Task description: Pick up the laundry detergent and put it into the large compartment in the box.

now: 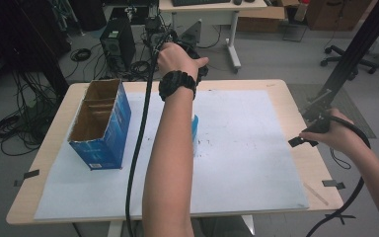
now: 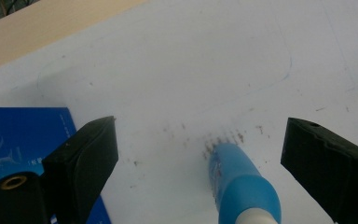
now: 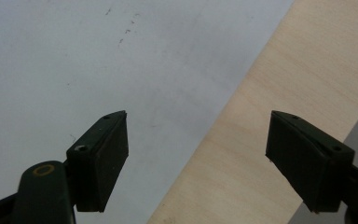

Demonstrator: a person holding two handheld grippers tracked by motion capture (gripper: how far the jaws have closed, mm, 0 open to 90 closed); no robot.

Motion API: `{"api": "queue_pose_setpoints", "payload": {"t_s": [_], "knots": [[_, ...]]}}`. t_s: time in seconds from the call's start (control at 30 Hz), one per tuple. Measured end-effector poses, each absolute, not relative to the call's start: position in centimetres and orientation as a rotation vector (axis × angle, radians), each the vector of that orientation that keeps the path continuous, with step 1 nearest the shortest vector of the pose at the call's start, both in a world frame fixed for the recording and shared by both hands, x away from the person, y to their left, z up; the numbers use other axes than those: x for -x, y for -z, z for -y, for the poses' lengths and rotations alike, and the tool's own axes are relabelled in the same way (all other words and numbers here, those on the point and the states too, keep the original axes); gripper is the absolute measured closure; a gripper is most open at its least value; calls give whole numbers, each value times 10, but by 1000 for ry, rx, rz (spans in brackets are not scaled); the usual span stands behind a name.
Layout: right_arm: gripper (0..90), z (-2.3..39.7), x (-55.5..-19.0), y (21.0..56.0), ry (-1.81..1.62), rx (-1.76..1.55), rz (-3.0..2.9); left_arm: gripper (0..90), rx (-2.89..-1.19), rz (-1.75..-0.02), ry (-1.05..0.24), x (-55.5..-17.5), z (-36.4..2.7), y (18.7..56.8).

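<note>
Blue tube (image 2: pixel 240 184) lies flat on the white sheet (image 1: pixel 246 148), right of the blue carton (image 1: pixel 101 126), not yet picked up. Left hand-held gripper (image 2: pixel 200 163) hangs above the tube, jaws wide, untouching. Right hand-held gripper (image 3: pixel 196 158) open, empty, well right of the carton. Grasp and placement remain, probably into the carton.

- The left gripper (image 2: pixel 200 158) pointed steeply down, its jaws spread wide with nothing pressed between them.
- The left hand (image 1: pixel 177 59) was stretched far forward, a black watch on the wrist.
- The right gripper (image 3: pixel 196 158) hung apart, jaws wide.
</note>
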State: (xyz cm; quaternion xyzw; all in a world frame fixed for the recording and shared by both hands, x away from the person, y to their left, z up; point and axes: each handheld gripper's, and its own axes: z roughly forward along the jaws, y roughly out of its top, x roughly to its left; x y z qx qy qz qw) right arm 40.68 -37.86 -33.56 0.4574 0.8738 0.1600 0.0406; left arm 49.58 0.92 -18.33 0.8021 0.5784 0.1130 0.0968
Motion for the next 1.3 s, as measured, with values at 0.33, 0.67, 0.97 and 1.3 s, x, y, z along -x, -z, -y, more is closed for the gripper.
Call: {"api": "queue_pose_setpoints", "payload": {"t_s": [0.33, 0.67, 0.97, 1.3], "knots": [[212, 377, -405, 332, -498, -1378, -2682, 112, -2361, -1718, -343, -491, -10, 179], [211, 378, -401, 335, -503, -1391, -2674, 113, -2362, -1702, -345, -477, -8, 171], [211, 379, -398, 332, -499, -1403, -2660, 111, -2354, -1696, -346, -466, -8, 165], [211, 381, -395, 328, -509, -1402, -2651, 92, -2390, -1644, -335, -454, 0, 166]]}}
